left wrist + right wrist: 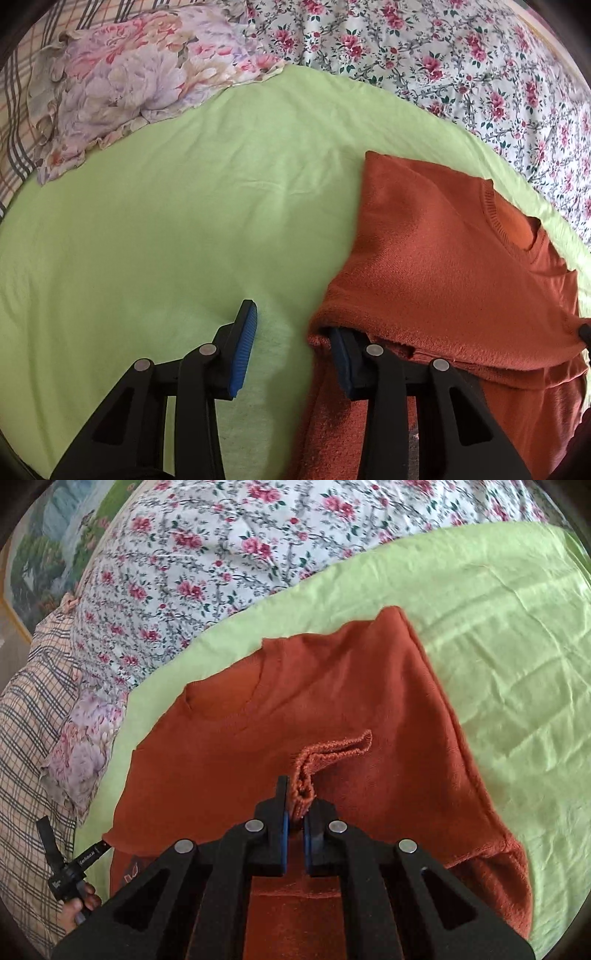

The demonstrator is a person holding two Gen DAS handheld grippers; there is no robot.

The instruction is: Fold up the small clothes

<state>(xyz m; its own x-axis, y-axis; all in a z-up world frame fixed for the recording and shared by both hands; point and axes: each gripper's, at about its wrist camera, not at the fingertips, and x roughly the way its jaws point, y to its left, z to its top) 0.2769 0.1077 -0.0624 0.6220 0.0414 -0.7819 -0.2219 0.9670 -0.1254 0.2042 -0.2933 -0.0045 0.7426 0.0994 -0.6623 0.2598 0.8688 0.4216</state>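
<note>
- The sweater point(325, 709), rust-orange, lies on the green sheet point(166, 221) of the bed, partly folded, with the neck toward the flowered quilt point(221, 546).
- The right gripper point(295, 827) has its fingers pressed together on a small fold of the sweater's edge point(325, 753), which stands up between the pads.
- The left gripper point(295, 347) is half spread. One finger point(243, 347) rests bare on the sheet; the other point(343, 362) is under a sweater layer. I cannot tell if the pads press any cloth, and I judge that they do not.
- The step in hand seems to be a fold of the lower part over the body, with the right side already pinched.
- The next move calls for the left fingers to pinch their corner too, then for both hands to carry the edge evenly toward the neck, so the fold stays straight.
- A flowered pillow point(129, 85) lies well apart from the sweater.
</note>
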